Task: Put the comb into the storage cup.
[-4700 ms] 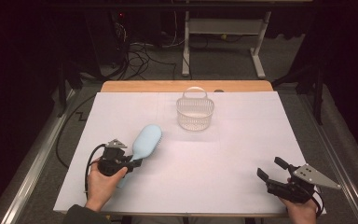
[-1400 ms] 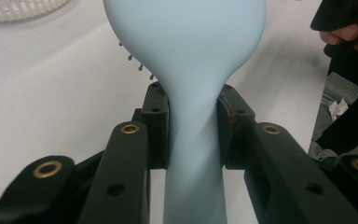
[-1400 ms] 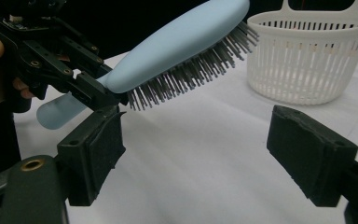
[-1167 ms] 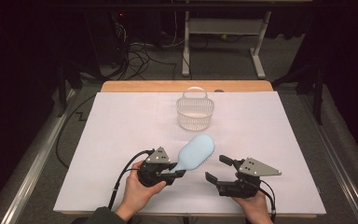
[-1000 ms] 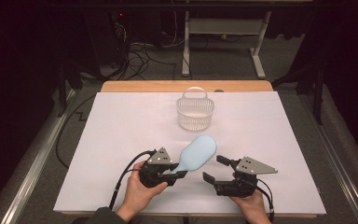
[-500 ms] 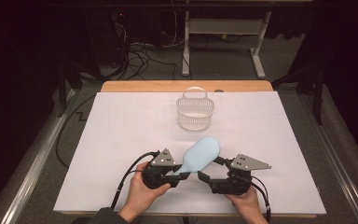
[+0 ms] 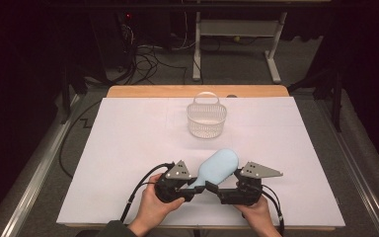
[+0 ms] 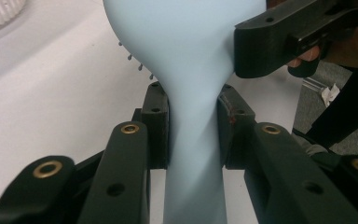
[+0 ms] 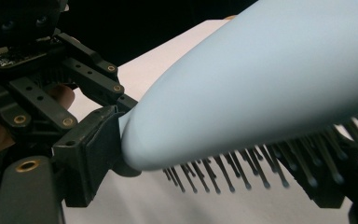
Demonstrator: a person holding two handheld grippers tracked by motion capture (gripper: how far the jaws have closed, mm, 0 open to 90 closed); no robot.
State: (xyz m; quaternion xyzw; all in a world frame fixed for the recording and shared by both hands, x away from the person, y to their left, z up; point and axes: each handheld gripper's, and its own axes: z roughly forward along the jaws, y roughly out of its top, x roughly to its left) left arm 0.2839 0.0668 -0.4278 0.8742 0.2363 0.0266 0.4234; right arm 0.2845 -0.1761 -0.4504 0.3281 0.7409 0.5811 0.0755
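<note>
Holding brush (image 7: pixel 218 167) by the handle with left gripper (image 7: pixel 196 185), pads clamped on both sides of the narrow neck, as seen in the left gripper view. Located close to the near edge of the table (image 7: pixel 128 148), about mid-width.

Long axis noted: handle end toward the near-left, head pointing away and to the right, and it looks lifted off the surface. Bristles face down and toward the right-hand side.

Right gripper (image 7: pixel 218 189) just beside it, reaching in from the right, jaws apart and straddling the base of the head. One pad at or touching the smooth back near the neck; the other sitting under the bristle tips. Cannot tell whether any pressure is applied yet.

Both grippers equally near the brush; left alone carrying it for certain.

Farther off: basket (image 7: pixel 206 118), upright, well apart from the brush, toward the far edge and roughly in line with the head.

Judged: probably a handover from left to right. Depends on a squeeze across the head, at right angles to the long axis.
</note>
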